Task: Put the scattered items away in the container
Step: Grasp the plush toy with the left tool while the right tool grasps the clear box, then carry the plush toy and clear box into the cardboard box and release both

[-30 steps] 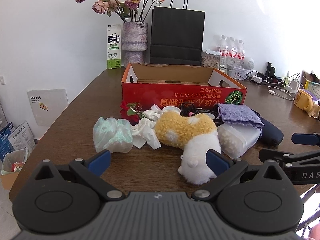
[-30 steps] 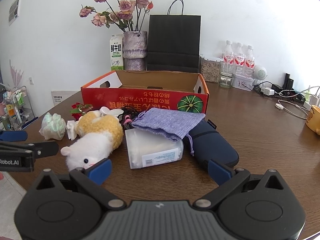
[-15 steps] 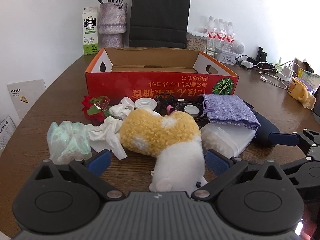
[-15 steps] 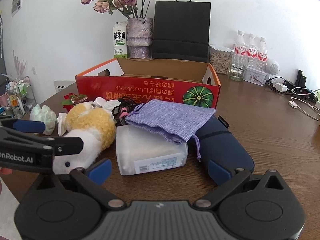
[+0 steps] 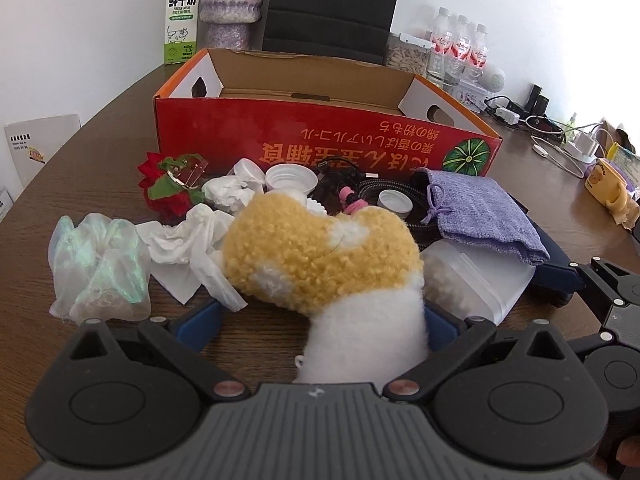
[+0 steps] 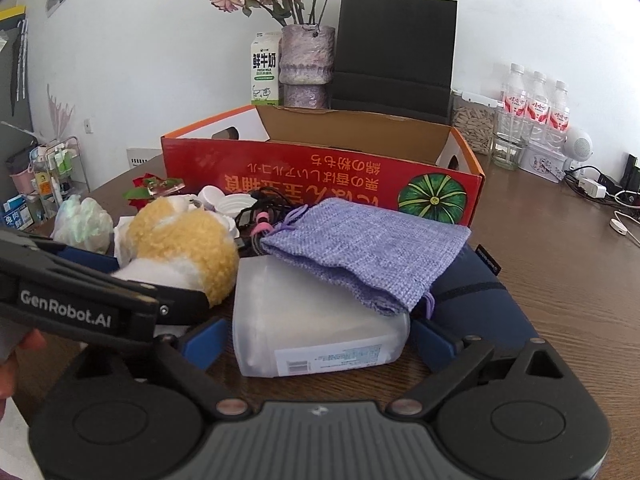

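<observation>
Fuzzy plush toy [image 5: 320,256], coarse woven lilac pouch [image 6: 360,248], frosted plastic tub [image 6: 316,320], printed cardboard box [image 5: 320,144], wood-grain counter [image 6: 560,280].

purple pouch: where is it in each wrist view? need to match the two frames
Left wrist: purple pouch right of centre, lying on the clear plastic box, right of the plush toy.
Right wrist: pouch at centre, draped over the same plastic box.
Shared landmark: the red carton behind it, pumpkin print nearest the pouch.

My pictures are bright with daylight. The wall [image 5: 500,8] glares white at two o'clock. Edges bend round, corners go dark. Everything looks sharp.
</observation>
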Demonstrator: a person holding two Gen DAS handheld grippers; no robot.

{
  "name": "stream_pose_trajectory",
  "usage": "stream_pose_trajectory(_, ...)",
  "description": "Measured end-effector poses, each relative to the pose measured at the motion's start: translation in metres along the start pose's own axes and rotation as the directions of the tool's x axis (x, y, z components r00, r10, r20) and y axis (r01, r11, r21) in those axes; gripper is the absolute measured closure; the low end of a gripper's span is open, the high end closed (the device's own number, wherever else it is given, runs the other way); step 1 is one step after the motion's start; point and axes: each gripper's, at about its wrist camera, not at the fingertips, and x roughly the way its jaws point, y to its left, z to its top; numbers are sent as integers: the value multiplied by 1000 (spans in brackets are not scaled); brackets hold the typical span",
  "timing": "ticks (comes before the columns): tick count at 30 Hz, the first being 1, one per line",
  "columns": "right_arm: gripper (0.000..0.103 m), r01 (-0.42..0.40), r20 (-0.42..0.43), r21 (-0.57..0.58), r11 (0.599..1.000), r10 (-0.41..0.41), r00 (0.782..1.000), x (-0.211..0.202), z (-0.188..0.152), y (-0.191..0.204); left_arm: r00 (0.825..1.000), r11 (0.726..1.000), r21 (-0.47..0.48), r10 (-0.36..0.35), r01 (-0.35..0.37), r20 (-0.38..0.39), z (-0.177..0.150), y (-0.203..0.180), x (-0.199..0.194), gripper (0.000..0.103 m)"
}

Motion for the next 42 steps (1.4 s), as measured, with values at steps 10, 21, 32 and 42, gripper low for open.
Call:
stream_pose_trajectory(10,6,-1,11,-46,999,1,1000,7,3,5,1000,1000,13,-12,12,10,3,0,4,8)
stream_pose_trajectory(21,22,-96,63,82,992,91,994,-6,-3,-8,996,998,-9,-69,69,58,-1,2,-12,50)
stream_pose_trajectory(32,21,-122,173,94,988,104,979,-65,-5,-1,976,997,26,-79,76,201,-5,1,-68,51)
stream_pose_trajectory(42,21,-59,296,89,994,30,955,-77,43,-5,938,998,19,-58,55,340,36,3,-91,50)
